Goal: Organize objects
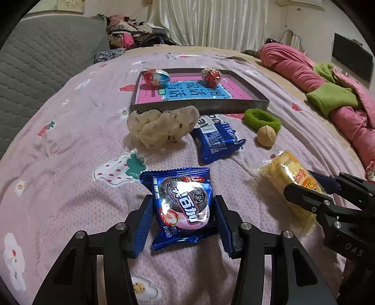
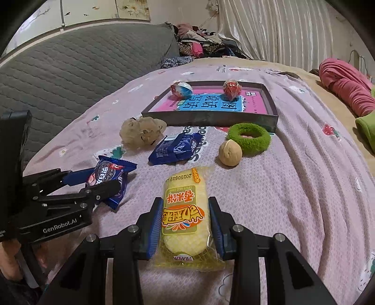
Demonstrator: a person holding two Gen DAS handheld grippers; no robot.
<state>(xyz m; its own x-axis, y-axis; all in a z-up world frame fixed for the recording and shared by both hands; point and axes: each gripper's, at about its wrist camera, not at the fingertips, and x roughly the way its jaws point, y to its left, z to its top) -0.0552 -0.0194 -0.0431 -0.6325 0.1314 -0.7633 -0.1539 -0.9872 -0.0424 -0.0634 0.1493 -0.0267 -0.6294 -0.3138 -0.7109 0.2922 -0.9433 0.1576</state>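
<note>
My left gripper's blue ribbed pads cover both side edges of the blue strawberry cookie packet, and glare washes out part of its print. The far end of the yellow rice-cracker packet is readable, but its near seal lies in shadow between my right pads. The grey shallow tray hides the near edge of the pink and blue book inside it. The small print on the dark blue wrapper is too small to read. My hand is cut off at the left edge.

A grey quilted sofa, white curtains and pink bedding surround the bed.
</note>
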